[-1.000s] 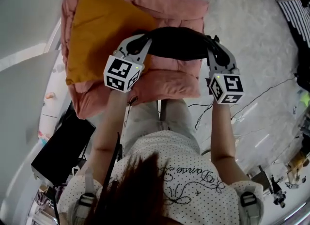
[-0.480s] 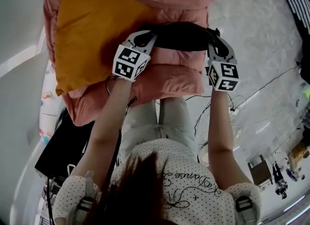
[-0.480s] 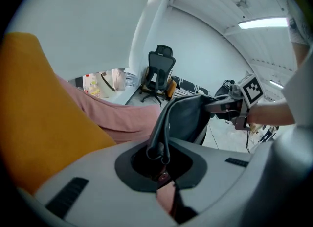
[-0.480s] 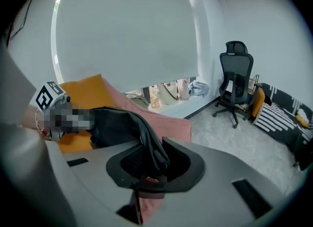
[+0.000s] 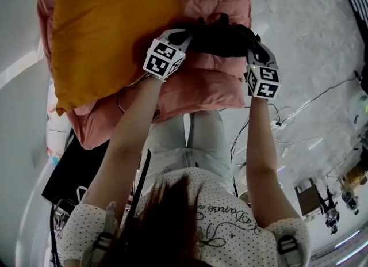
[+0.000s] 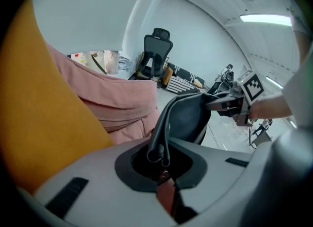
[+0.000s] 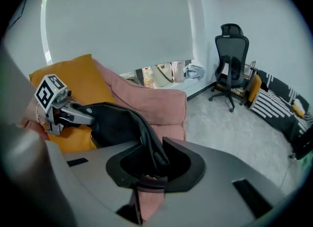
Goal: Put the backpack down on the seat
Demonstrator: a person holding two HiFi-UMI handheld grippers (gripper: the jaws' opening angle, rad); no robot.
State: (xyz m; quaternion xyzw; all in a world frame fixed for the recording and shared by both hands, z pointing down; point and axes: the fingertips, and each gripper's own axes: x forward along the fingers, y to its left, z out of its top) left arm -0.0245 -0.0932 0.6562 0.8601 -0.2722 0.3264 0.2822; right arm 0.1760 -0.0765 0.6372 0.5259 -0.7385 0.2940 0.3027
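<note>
Grey floor [image 5: 305, 35] at 2 o'clock in head view. Pink seat [image 5: 198, 96] fills centre, with orange pillow [image 5: 98, 35] on it at 10 o'clock. We hold black backpack [image 5: 221, 38] low over seat; we cannot tell whether it touches. Left tool [image 5: 185, 35] is clamped on backpack's edge at its 9 o'clock end. Right tool [image 5: 253, 41] is clamped on its 3 o'clock end.
</note>
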